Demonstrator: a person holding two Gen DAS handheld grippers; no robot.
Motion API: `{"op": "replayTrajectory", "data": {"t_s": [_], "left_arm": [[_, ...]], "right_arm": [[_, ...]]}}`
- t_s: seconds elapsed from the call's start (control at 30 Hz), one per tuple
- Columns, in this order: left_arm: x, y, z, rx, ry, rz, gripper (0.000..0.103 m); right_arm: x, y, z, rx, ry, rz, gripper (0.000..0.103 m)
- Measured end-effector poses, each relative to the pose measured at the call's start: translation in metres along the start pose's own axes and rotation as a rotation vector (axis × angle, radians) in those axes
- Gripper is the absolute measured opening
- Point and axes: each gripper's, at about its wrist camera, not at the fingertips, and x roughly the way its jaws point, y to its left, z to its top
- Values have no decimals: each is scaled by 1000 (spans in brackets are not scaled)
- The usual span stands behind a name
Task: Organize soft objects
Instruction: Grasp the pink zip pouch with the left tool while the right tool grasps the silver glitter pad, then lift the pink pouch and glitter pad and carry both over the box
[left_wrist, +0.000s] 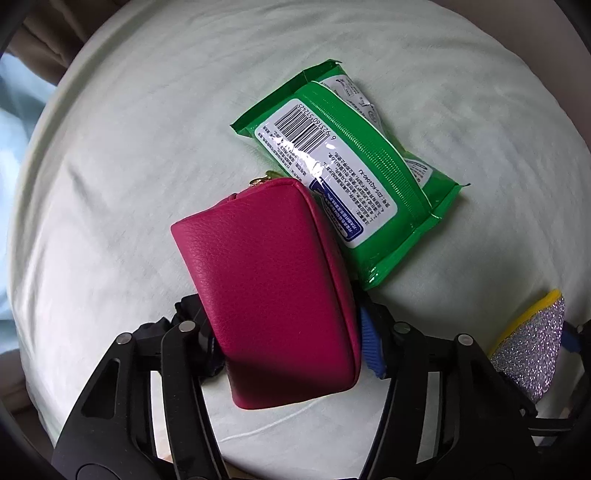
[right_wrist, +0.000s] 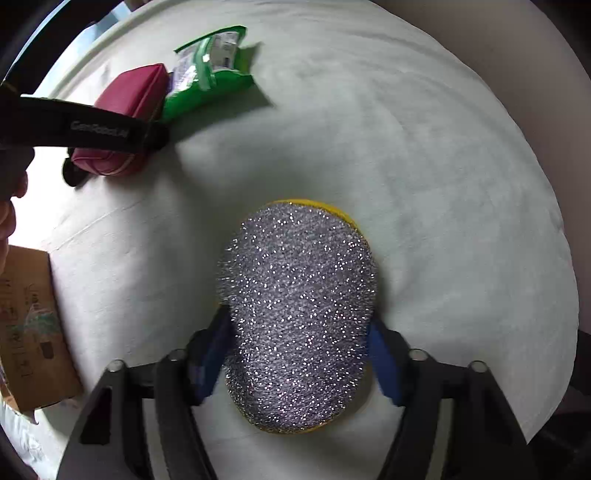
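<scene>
1. Left gripper (left_wrist: 284, 332): its fingers (left_wrist: 371, 341) are pinching the magenta pouch (left_wrist: 266, 295) by its near end, one finger on each long side. The blue pad on the right side sits flush against the pouch's edge. The left finger is mostly hidden behind the pouch, and something dark and ruffled shows there that I cannot identify.

2. The pouch runs forward from between the fingers over the white bed cover (left_wrist: 110, 166). I cannot tell whether it rests on the cover or hangs just above it. Its far corner, by the gold zip pull, overlaps the green wipes pack (left_wrist: 347, 162), which lies flat ahead and to the right of the left fingers, barcode side up.

3. Right gripper (right_wrist: 297, 354): its fingers (right_wrist: 384, 362) are pressed into both sides of the glittery silver sponge (right_wrist: 299, 306), whose yellow backing shows along the far edge and under the near end. The sponge fills the gap between the fingers and extends forward over the bed.

4. From the right wrist view, pouch and wipes lie far ahead and to the left of the right fingers, well apart from the sponge. A cardboard box (right_wrist: 29, 332) sits off to the left at the bed's edge.

5. Judged step: both items are in a carrying grasp, so this looks like the gathering stage, with pouch and wipes already grouped.

6. The next move probably calls for bringing the sponge leftward beside that pair, setting it flat, then spreading the fingers. The pouch needs releasing without nudging the wipes.
</scene>
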Motion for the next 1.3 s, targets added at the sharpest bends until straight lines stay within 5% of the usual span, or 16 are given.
{"op": "replayTrajectory", "data": {"t_s": [0.17, 0.7, 0.87, 1.3], "left_arm": [[-15, 0, -7, -14, -13, -3, 47], [-155, 0, -44, -135, -174, -15, 47], [-225, 8, -80, -202, -243, -16, 47], [-339, 47, -215, -409, -403, 19, 47]], "right_arm": [[-12, 2, -14, 1, -17, 56, 37], [-131, 5, -38, -71, -186, 54, 36], [-185, 14, -22, -127, -251, 42, 36], [-291, 103, -54, -344, -382, 73, 36]]}}
